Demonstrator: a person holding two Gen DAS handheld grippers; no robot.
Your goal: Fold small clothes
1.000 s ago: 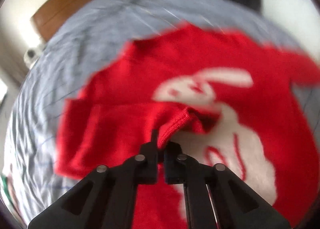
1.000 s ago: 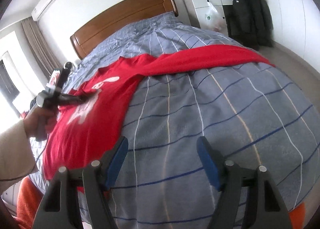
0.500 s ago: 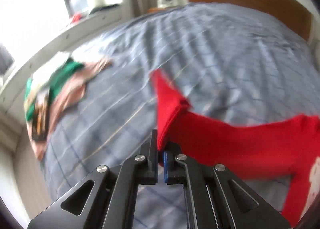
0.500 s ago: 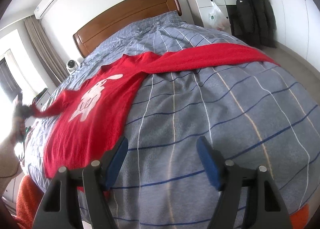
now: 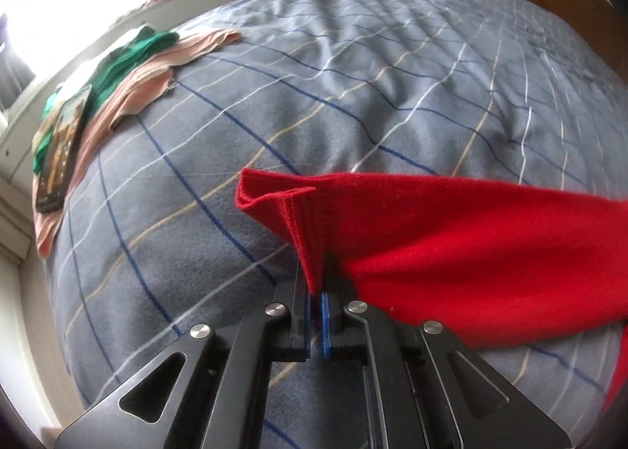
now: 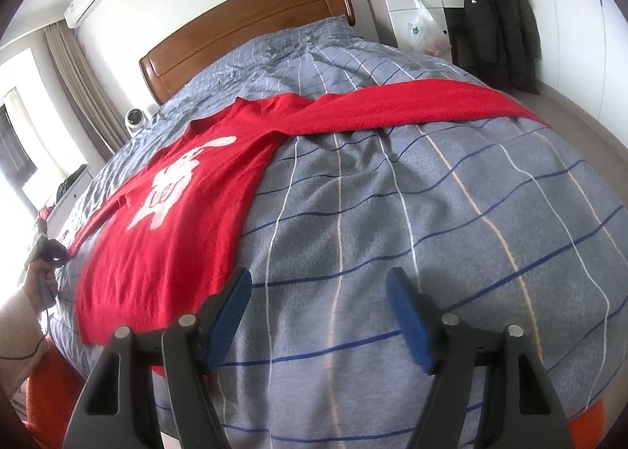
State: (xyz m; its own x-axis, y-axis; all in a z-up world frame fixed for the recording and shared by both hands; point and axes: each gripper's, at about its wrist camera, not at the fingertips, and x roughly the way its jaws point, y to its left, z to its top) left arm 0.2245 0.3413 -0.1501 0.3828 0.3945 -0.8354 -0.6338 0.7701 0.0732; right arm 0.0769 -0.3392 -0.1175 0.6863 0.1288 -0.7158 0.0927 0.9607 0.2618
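A red sweater with a white rabbit print lies spread on the grey checked bed cover. Its far sleeve stretches to the right edge of the bed. The other sleeve is drawn out to the left, and my left gripper is shut on its cuff, just above the cover. In the right wrist view that left gripper shows small at the left edge, held by a hand. My right gripper hovers open over bare cover, to the right of the sweater's hem, nothing between its blue pads.
Pink and green clothes with a dark book lie at the bed's far left corner. A wooden headboard stands behind. A white cabinet and dark hanging coat are at the right. An orange thing sits low at left.
My left gripper has carried the cuff from over the sweater's front out to the left, unfolding the sleeve flat across the cover. The right gripper has stayed where it was.
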